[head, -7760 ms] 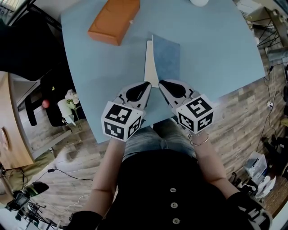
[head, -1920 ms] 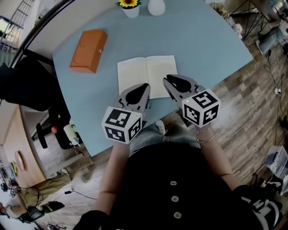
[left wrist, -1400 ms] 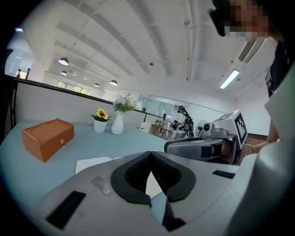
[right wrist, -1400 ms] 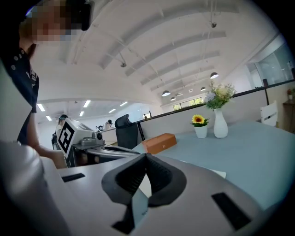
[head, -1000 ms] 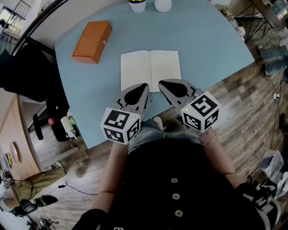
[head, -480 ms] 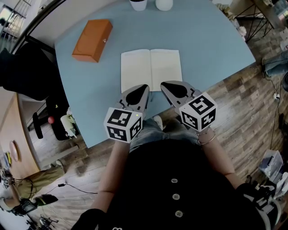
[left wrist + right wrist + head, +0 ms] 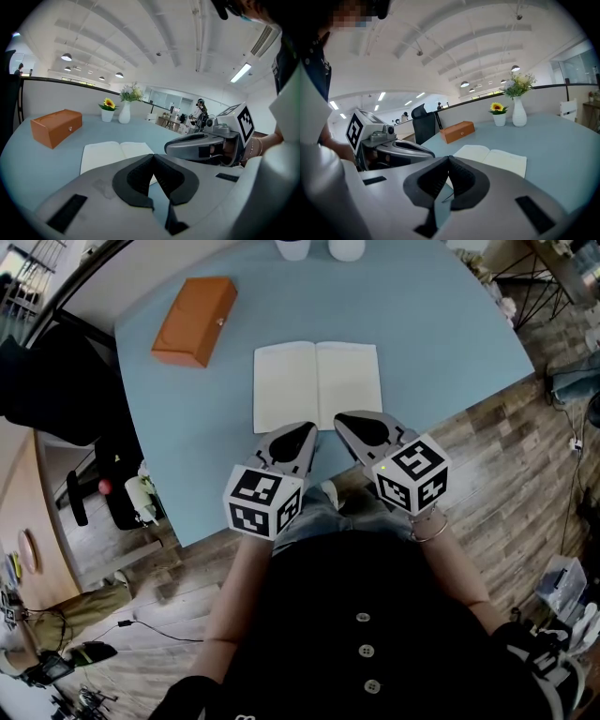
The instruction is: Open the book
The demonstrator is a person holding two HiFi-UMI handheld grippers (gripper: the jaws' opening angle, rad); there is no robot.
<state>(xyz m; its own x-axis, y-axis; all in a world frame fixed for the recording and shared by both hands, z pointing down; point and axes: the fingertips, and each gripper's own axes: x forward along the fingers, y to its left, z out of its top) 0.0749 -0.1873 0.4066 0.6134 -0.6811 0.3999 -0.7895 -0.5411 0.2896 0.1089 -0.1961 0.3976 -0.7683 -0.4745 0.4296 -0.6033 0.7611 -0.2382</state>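
Since the earliest frame the book (image 7: pixel 317 385) has gone from cover-upright to lying flat and open. Over the last half second almost nothing shifts.

Head view:
- Book lies open on the blue table (image 7: pixel 441 324), blank cream pages up, spine running near to far.
- Left gripper (image 7: pixel 309 429) and right gripper (image 7: pixel 339 418) sit side by side at the book's near edge. Their tips overlap it in the picture; contact cannot be judged.
- Orange box (image 7: pixel 195 307) sits far left, well apart from the book.
- Two white vessels at the far edge are cut off by the frame.
- The person's torso hides the near table edge.

Left gripper view:
- Jaws are pressed together at the tips, nothing between them (image 7: pixel 153 157).
- The gripper body hides the book's near part; the pages (image 7: pixel 117 152) show beyond.
- Right gripper (image 7: pixel 176 146) comes in from the right, the hand behind it half hidden.
- Orange box (image 7: pixel 56 127) at left; sunflower pot (image 7: pixel 108 112) and white vase (image 7: pixel 124 112) stand far back.

Right gripper view:
- Jaws are closed tip to tip, empty (image 7: pixel 449 159).
- Open book (image 7: pixel 492 157) lies just beyond, its near corner covered by the gripper.
- Left gripper (image 7: pixel 426 150) is at left, box (image 7: pixel 457 131) behind it.
- Pot (image 7: pixel 499 117) and vase (image 7: pixel 518 115) stand at the far side.
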